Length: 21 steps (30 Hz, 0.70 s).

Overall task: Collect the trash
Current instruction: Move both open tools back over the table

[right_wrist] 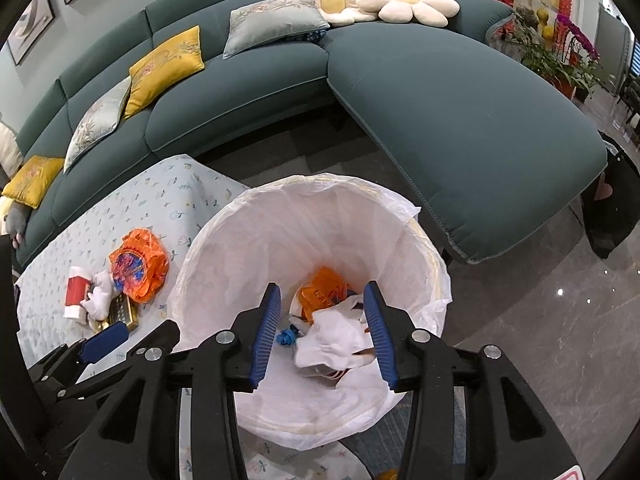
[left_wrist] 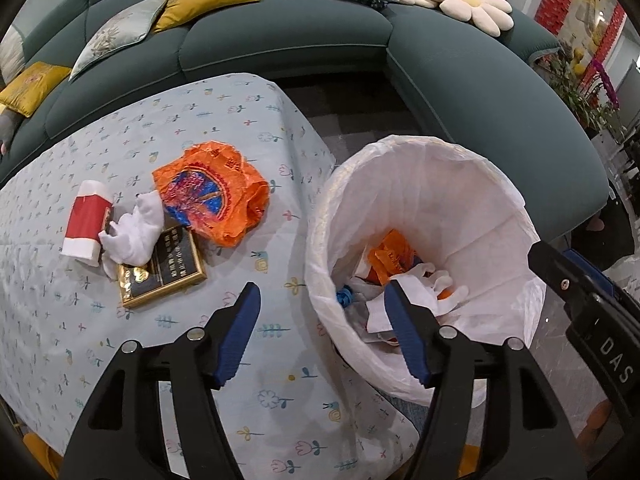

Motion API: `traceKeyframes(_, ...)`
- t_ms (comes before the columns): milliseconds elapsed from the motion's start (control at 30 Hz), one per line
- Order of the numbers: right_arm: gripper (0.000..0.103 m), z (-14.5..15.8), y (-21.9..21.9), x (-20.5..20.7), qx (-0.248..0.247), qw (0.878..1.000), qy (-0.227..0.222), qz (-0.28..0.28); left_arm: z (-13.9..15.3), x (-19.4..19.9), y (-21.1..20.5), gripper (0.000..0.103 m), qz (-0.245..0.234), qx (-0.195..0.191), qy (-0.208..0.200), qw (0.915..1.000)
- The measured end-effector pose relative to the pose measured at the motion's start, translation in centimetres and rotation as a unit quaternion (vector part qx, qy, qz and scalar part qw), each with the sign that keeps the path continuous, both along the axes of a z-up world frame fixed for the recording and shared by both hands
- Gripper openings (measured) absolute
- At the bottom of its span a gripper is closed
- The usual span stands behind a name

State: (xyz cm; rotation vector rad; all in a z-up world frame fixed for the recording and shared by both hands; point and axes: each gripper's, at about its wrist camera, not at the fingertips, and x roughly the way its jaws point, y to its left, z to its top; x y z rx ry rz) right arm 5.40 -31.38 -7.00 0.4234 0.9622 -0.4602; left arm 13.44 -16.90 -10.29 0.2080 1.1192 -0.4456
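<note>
A trash bin with a white liner [left_wrist: 492, 208] [right_wrist: 224, 248] stands beside the table and holds an orange bag [right_wrist: 324, 290], white crumpled paper [right_wrist: 336, 340] and a blue scrap [right_wrist: 286, 337]. On the table lie an orange plastic bag [left_wrist: 212, 192] [right_wrist: 138, 266], a crumpled white tissue [left_wrist: 134, 232], a red and white carton [left_wrist: 86, 220] and a gold-framed dark box [left_wrist: 164, 272]. My left gripper [left_wrist: 322, 320] is open and empty above the table edge and bin rim. My right gripper [right_wrist: 322, 320] is open and empty above the bin.
The table has a light blue flowered cloth [left_wrist: 80, 340]. A dark green sofa [right_wrist: 460, 120] with yellow and grey cushions curves behind the table and bin. Grey tiled floor [right_wrist: 560, 340] lies to the right. Potted plants [right_wrist: 560, 60] stand at the far right.
</note>
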Motion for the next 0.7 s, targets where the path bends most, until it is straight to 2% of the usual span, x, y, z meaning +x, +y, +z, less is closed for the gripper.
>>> traceKeyframes(333, 0.045, 0.6, 3.4, 1.1, -0.009, 0.999, 0.004, 0.033, 0.5, 0.5, 3.0, 0.063, 0.025, -0.005, 0.0, 0.9997)
traceKeyframes(467, 0.045, 0.8, 5.0, 1.8, -0.007, 0.999, 0.005, 0.046, 0.5, 1.1, 5.1, 0.064, 0.043, -0.005, 0.0, 0.9991)
traceKeyframes(567, 0.045, 0.9, 6.3, 2.5, -0.005, 0.998, 0.006, 0.057, 0.4, 1.8, 7.0, 0.071, 0.058, -0.004, 0.002, 0.9983)
traceKeyframes(700, 0.045, 1.0, 8.7, 3.6, -0.006, 0.997, 0.009, 0.081, 0.2, 2.9, 10.0, 0.071, 0.083, -0.001, 0.003, 0.9966)
